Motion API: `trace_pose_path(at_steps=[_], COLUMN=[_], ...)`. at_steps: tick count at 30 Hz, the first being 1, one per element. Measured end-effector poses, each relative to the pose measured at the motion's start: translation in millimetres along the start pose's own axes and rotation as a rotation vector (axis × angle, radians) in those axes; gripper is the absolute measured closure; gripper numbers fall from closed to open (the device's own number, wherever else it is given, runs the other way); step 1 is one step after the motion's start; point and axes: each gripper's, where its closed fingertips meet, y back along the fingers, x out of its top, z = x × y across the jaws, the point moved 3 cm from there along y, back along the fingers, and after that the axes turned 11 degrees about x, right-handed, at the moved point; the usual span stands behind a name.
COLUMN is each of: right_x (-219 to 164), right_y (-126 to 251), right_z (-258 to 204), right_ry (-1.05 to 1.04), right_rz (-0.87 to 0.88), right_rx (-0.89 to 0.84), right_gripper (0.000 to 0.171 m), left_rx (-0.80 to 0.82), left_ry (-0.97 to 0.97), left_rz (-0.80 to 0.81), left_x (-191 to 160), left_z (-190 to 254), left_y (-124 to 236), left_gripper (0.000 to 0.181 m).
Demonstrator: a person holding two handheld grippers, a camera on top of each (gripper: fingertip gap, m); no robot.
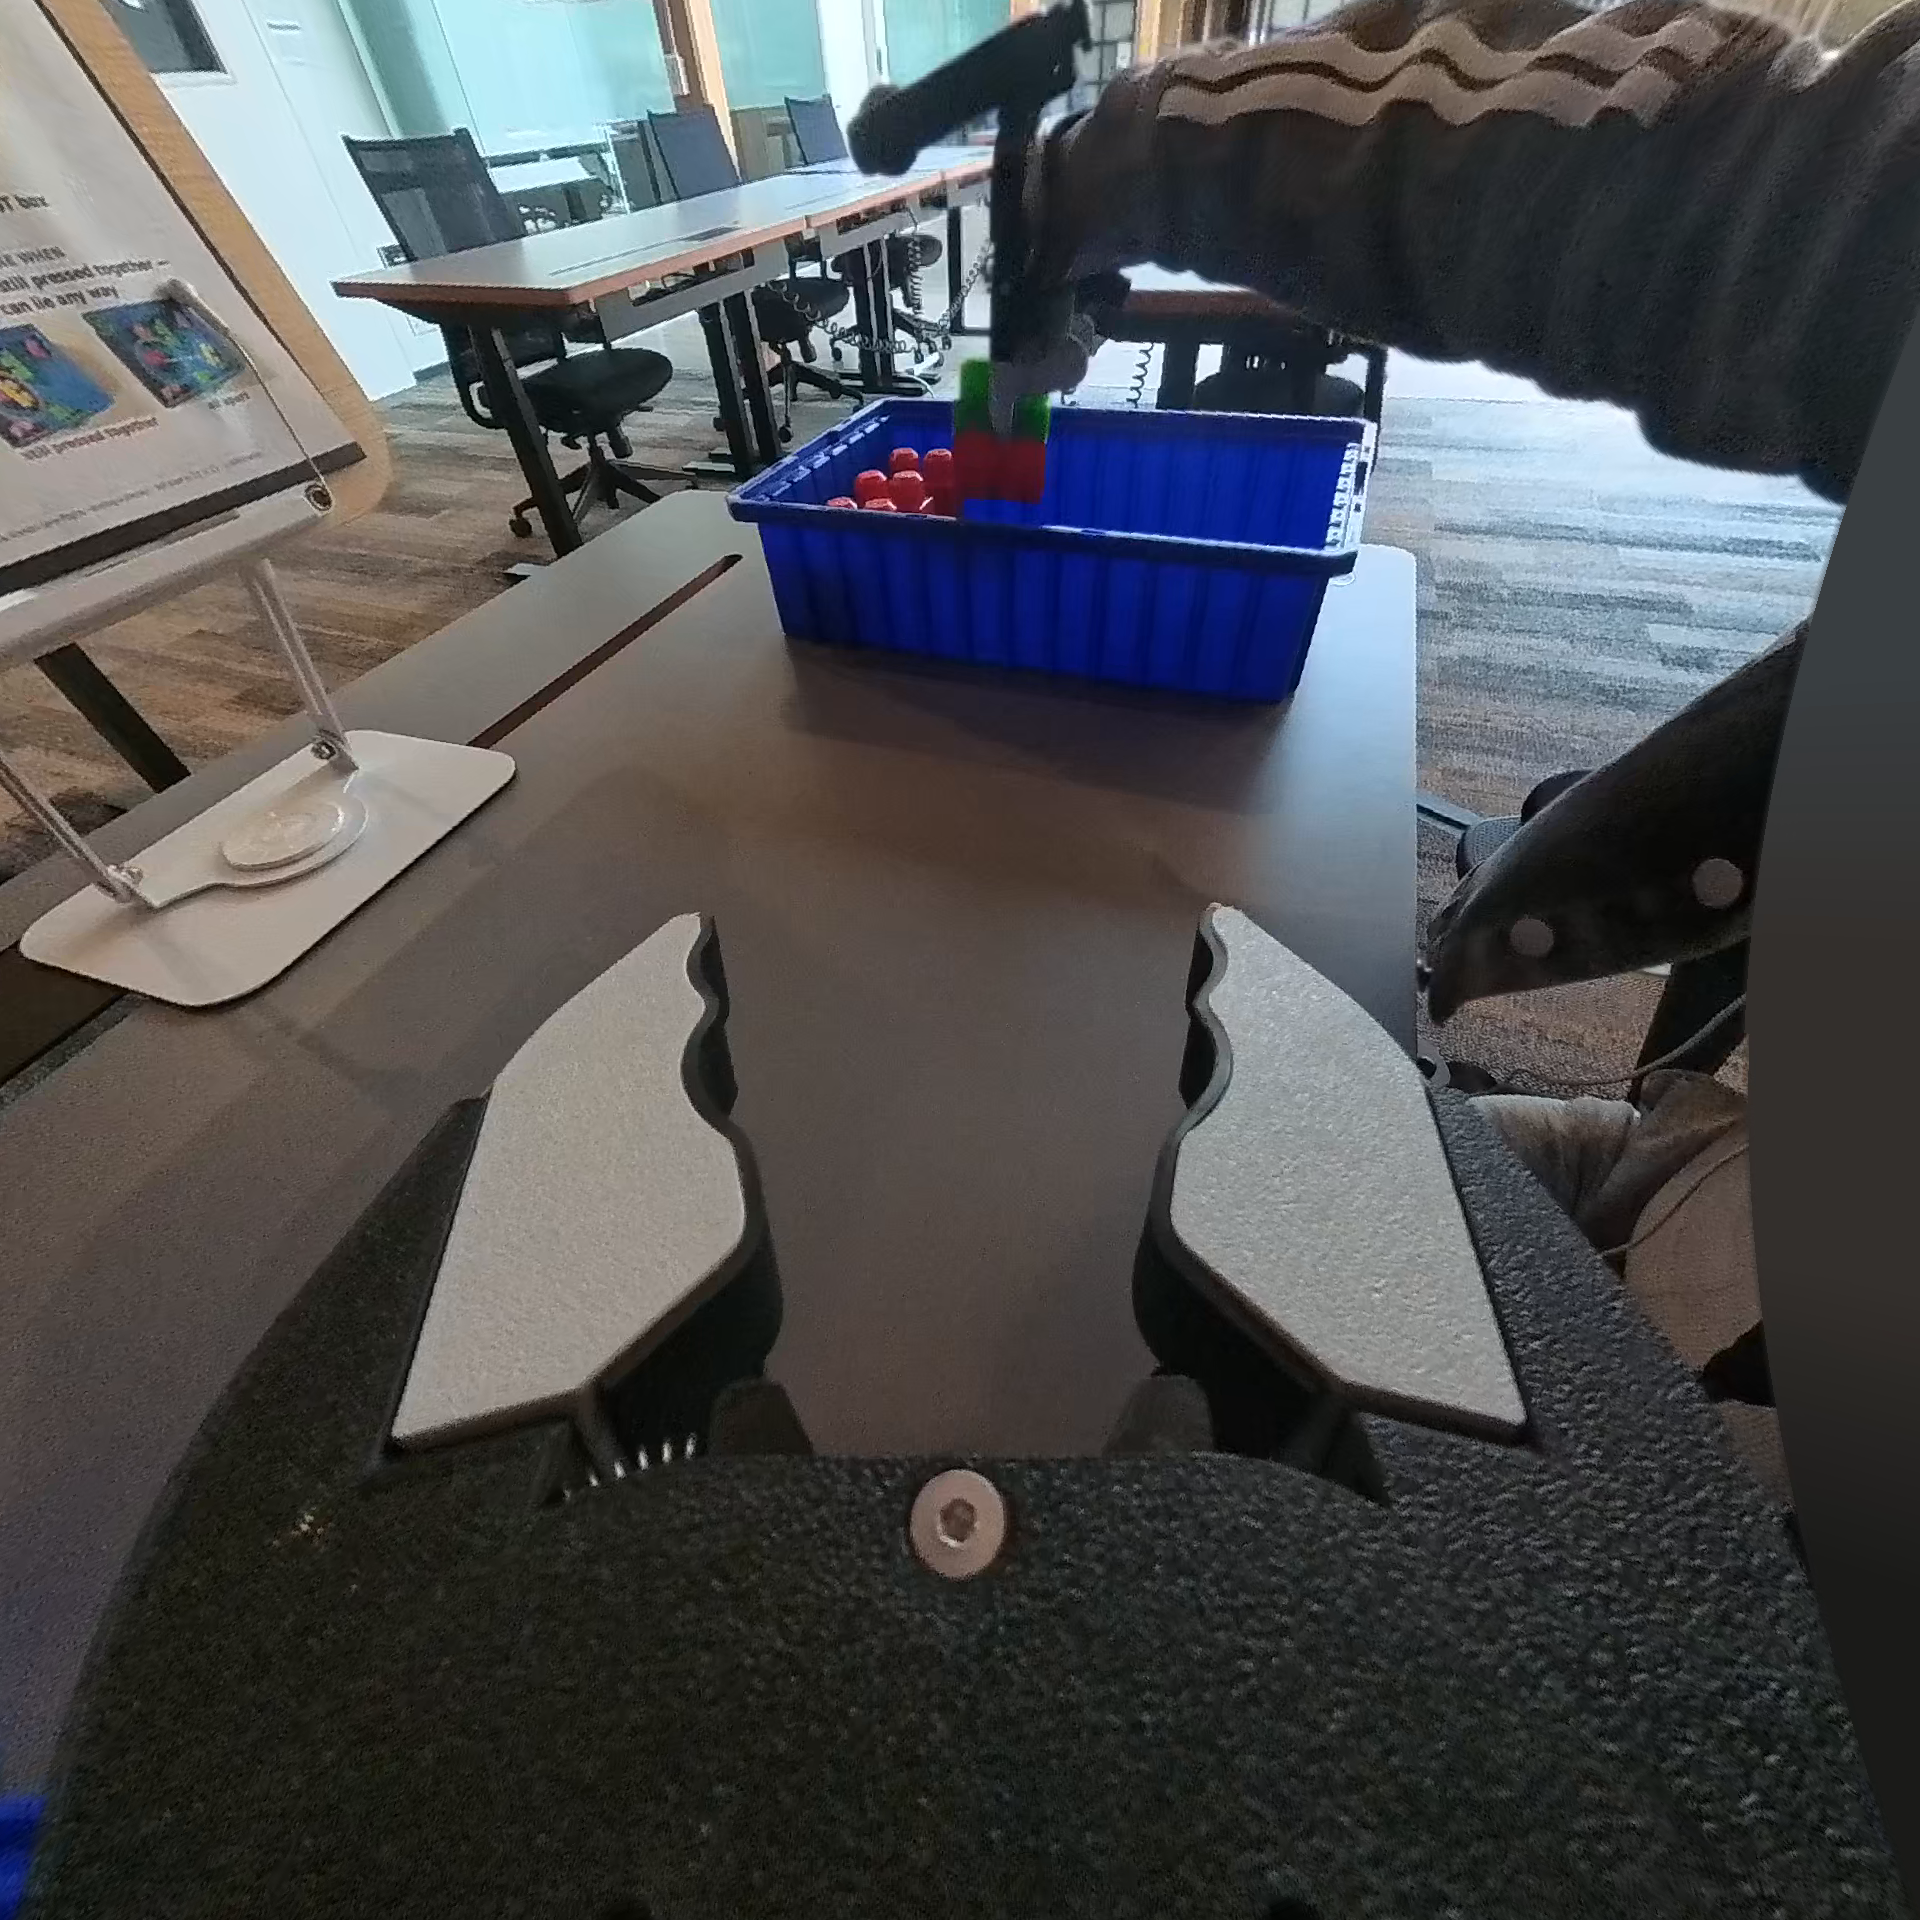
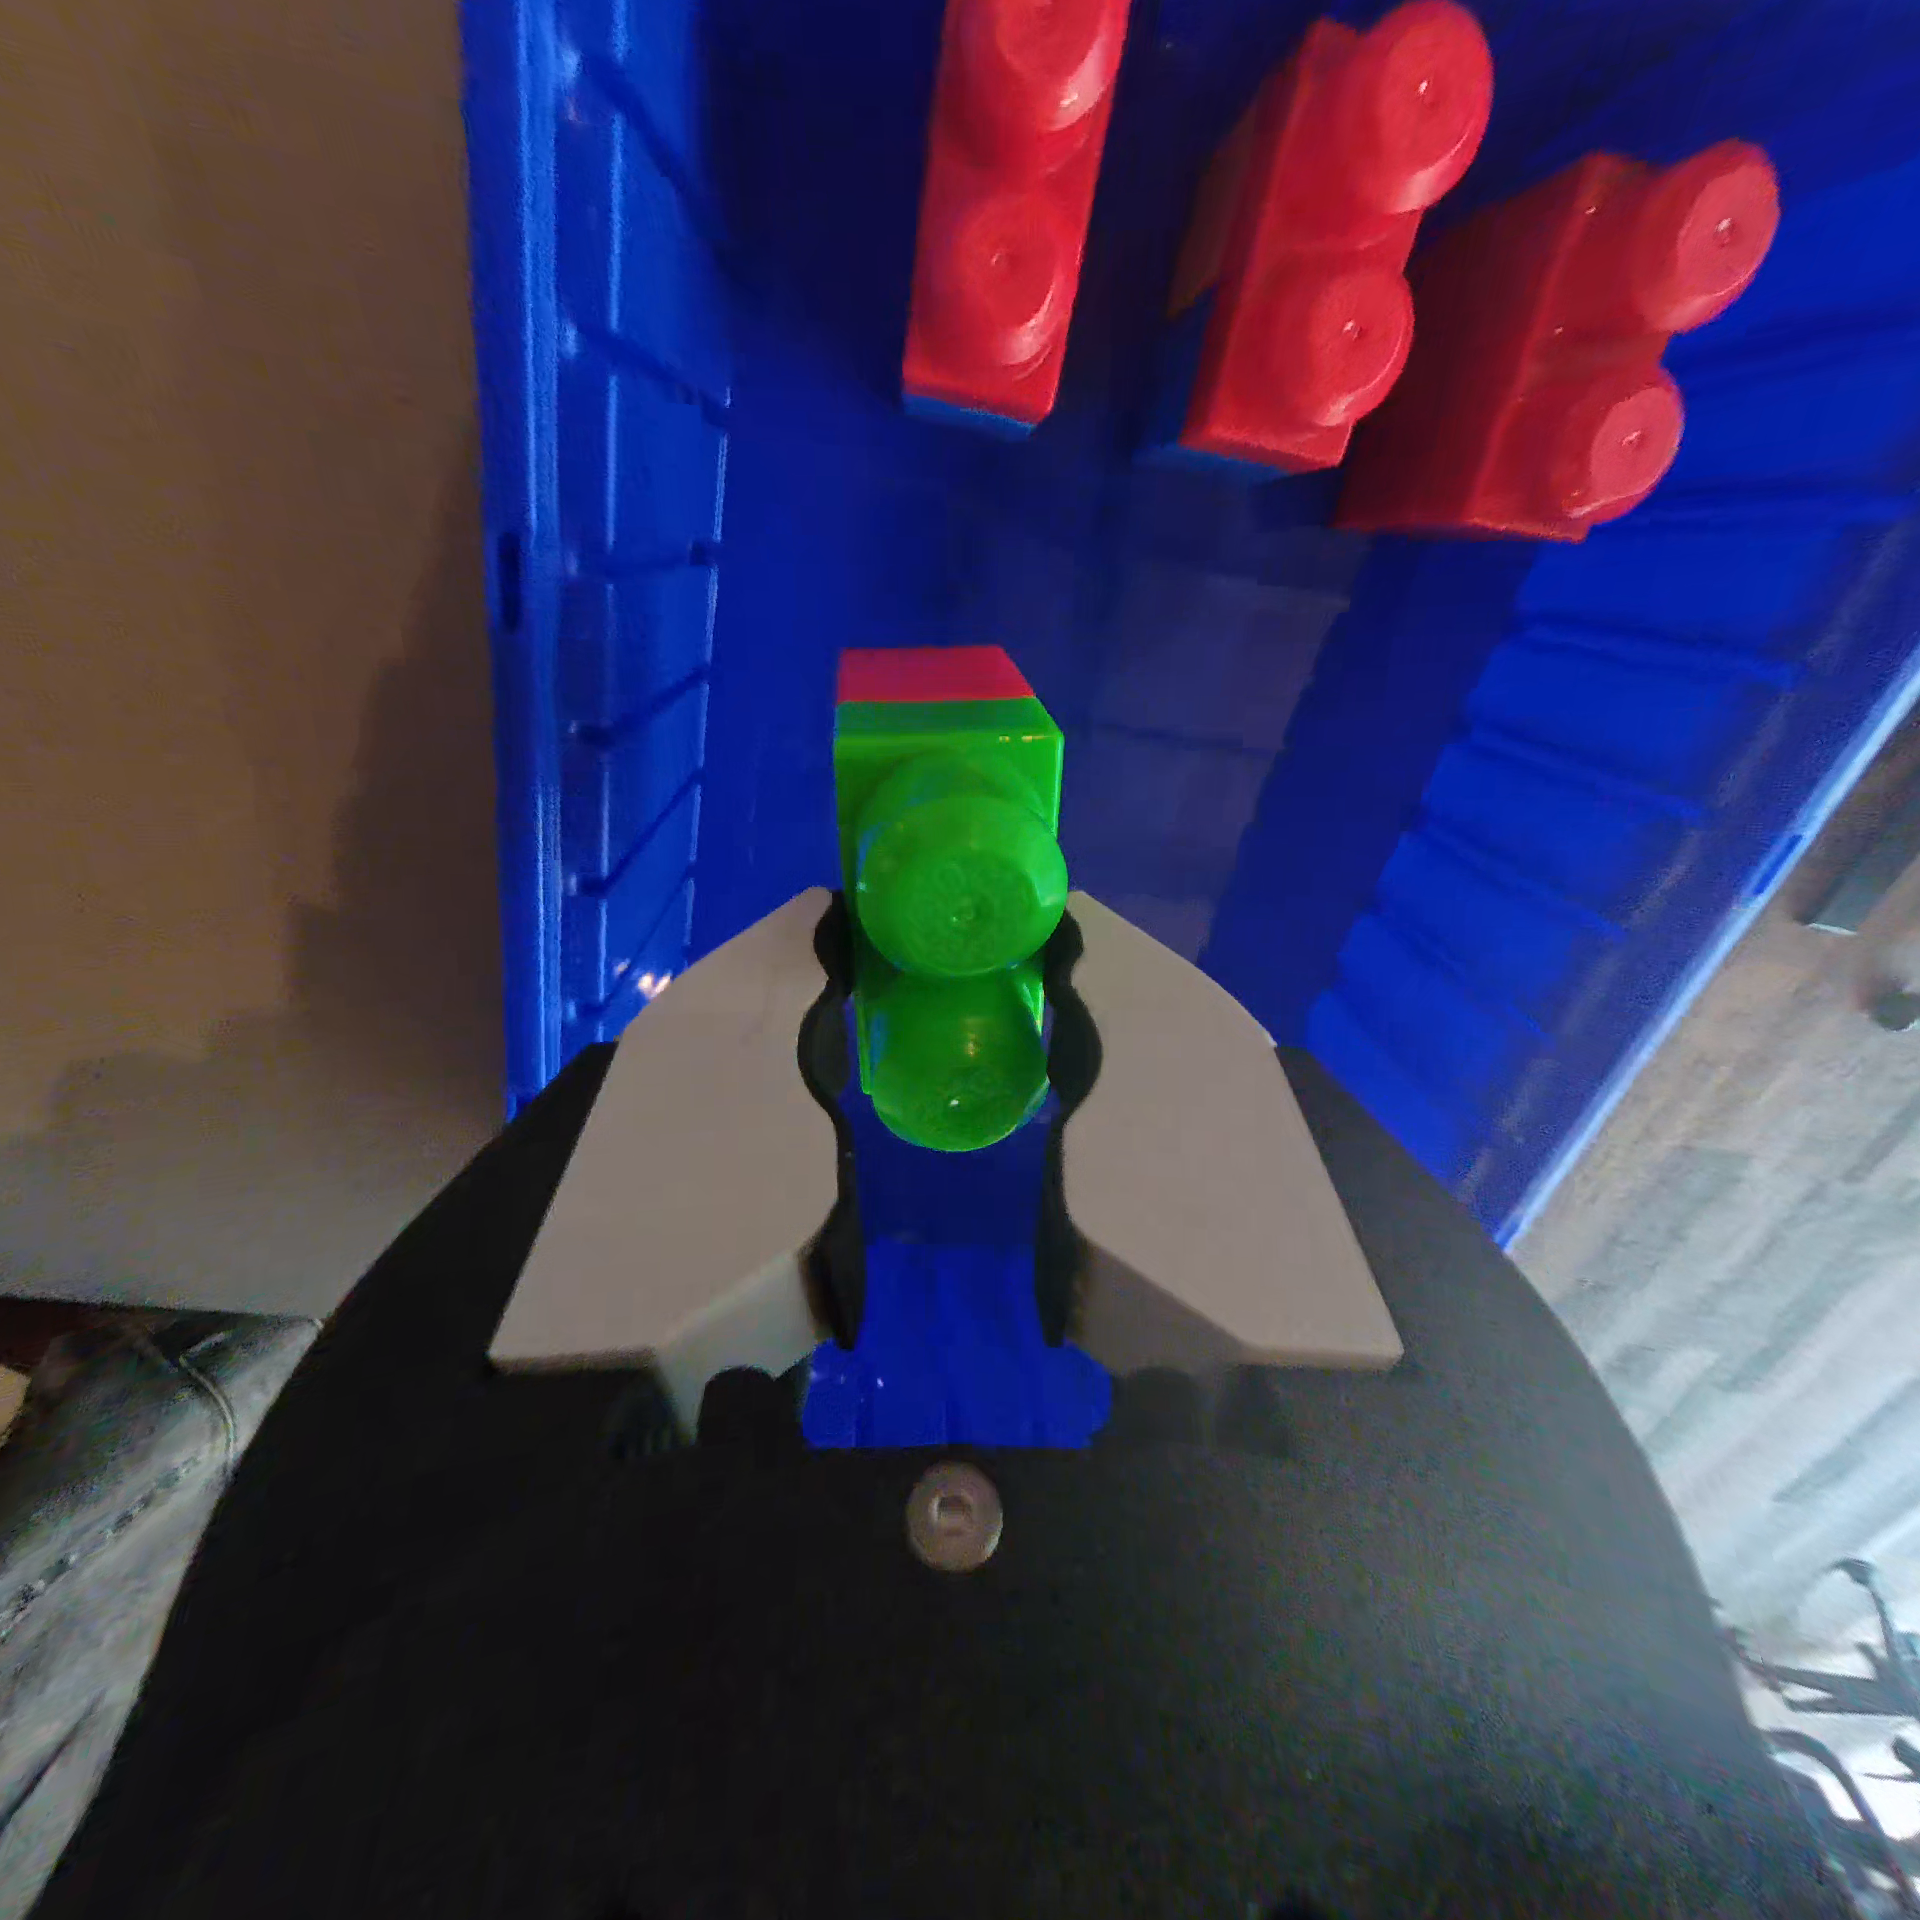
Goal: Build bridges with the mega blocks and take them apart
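My right gripper (image 2: 951, 997) clamps green block (image 2: 951, 831) over bin (image 2: 623, 520) | red block (image 2: 935, 675) under it | my left gripper (image 1: 951, 997) gapes wide, empty, above table (image 1: 935, 831)

Ahead of my left tongs (image 1: 956, 1049), which stand apart with nothing between them, the dark bench (image 1: 935, 831) lies bare up to the blue bin (image 1: 1039, 613). A grey stand base (image 1: 270, 862) takes up the bench's left edge. Over the bin, my right tongs (image 2: 951, 1023) grip a green block (image 2: 951, 831) stacked on a red one, near the bin's left wall (image 2: 623, 623). Three red blocks (image 2: 1299, 260) crowd the far end of the floor. Bare floor (image 2: 1195, 675) lies open between stack and blocks. A sleeved arm (image 1: 1455, 187) bars the approach from above right.
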Motion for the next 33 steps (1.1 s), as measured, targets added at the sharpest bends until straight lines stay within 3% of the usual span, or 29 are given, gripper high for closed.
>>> trace_pose_path(at_steps=[16,33], right_x=[16.4,22.3], right_y=[-67.1,-85.0], right_z=[12.1,19.2], right_ry=[-0.129,-0.113], right_rz=[-0.015,-0.016], right_rx=[-0.024,-0.083], right_gripper=[0.136,0.136], left_rx=[0.038,0.045], left_ry=[0.009,0.014], left_rz=[0.018,0.009], left_x=[0.2,-2.2], left_z=[-12.7,-15.4], left_y=[13.8,13.5], left_gripper=[0.098,0.098])
